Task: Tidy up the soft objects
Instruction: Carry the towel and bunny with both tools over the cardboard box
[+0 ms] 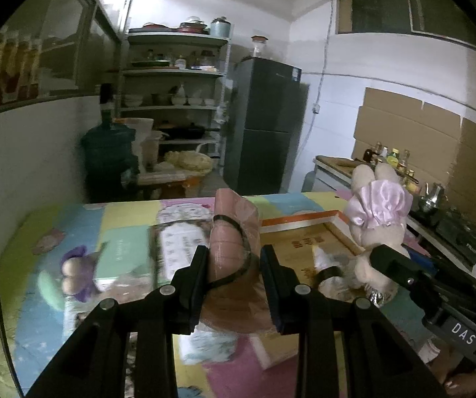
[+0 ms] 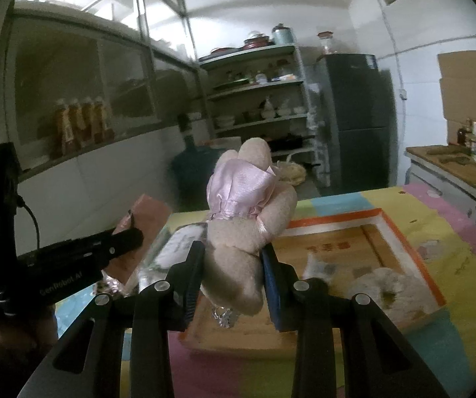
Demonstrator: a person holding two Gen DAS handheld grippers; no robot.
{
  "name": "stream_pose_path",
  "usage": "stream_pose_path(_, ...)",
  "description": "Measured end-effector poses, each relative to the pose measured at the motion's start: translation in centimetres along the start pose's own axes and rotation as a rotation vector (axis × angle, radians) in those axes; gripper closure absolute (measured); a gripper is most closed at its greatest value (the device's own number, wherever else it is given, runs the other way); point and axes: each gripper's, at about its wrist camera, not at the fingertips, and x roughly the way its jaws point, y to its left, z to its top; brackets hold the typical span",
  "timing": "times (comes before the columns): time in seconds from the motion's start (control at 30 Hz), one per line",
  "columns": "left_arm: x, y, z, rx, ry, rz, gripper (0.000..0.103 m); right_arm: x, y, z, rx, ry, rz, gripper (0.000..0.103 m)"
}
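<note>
My left gripper [image 1: 234, 258] is shut on a pink soft bag with a black strap [image 1: 234, 232] and holds it above the colourful mat. My right gripper [image 2: 233, 258] is shut on a beige plush bunny in a pink satin dress [image 2: 244, 212], held over the open cardboard box [image 2: 404, 229]. The bunny [image 1: 377, 212] and the right gripper [image 1: 394, 265] show at the right of the left wrist view. The pink bag [image 2: 148, 215] and the left gripper [image 2: 118, 245] show at the left of the right wrist view. A fluffy cream item [image 2: 390, 285] lies in the box.
A purple plush toy [image 1: 75, 275] and a green box [image 1: 121, 255] lie on the mat [image 1: 39, 232] at the left. Packets lie near the box. Behind stand a shelf rack [image 1: 175, 76], a fridge [image 1: 264, 122], a water jug [image 1: 108, 152] and a counter with bottles [image 2: 453, 159].
</note>
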Motion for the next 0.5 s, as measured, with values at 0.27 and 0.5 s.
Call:
stream_pose_path(0.27,2.4,-3.1,0.4,0.022,0.024,-0.044,0.071,-0.8,-3.3,0.4,0.036,-0.018,-0.053,0.068)
stream_pose_path(0.5,5.0,-5.2,0.6,0.021,0.056,-0.067,0.071,-0.7,-5.9,0.7,0.053,-0.021,-0.089,0.068)
